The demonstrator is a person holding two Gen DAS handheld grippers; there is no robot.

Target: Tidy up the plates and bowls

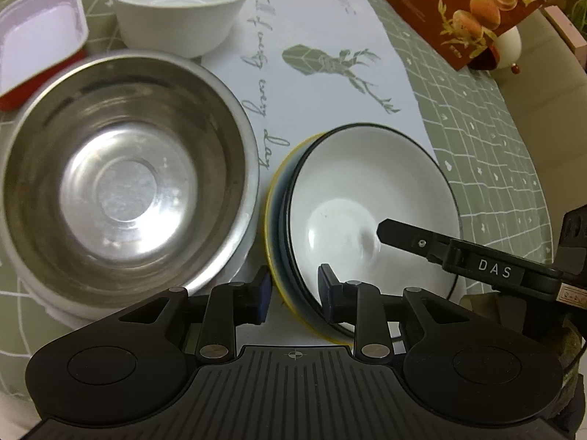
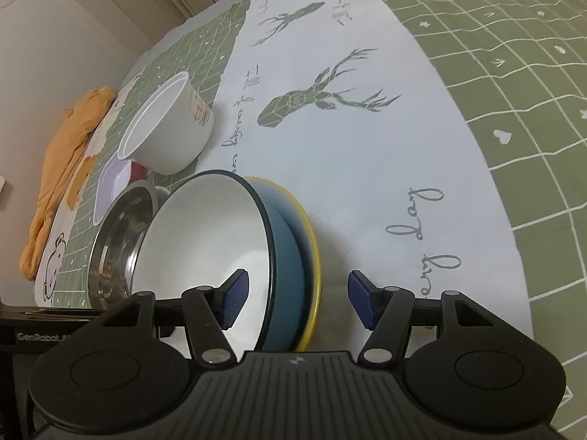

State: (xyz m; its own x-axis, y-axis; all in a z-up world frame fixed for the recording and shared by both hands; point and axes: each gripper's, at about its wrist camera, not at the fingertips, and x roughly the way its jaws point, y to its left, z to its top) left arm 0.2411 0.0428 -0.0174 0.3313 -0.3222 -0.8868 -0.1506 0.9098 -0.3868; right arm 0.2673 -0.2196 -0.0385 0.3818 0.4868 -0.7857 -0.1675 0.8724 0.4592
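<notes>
A green checked cloth with a white deer-print runner (image 2: 367,183) covers the desk; the blue bowl (image 2: 205,234) sits nested on a yellow-rimmed plate (image 2: 312,253) beside the steel bowl (image 1: 124,176). Left gripper (image 1: 293,293) and right gripper (image 2: 297,300) straddle the stack's rims, jaws released; the white paper bowl (image 1: 179,11) stands apart, seemingly unsorted.

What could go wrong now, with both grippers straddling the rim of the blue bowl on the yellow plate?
1. Both the left gripper and right gripper are open around the blue bowl; unequal closing could tip it on the yellow plate.
2. The steel bowl sits right beside the stack, so the left gripper's outer finger may knock it.
3. Either grip might catch the plate rim with the bowl and drag both.
</notes>
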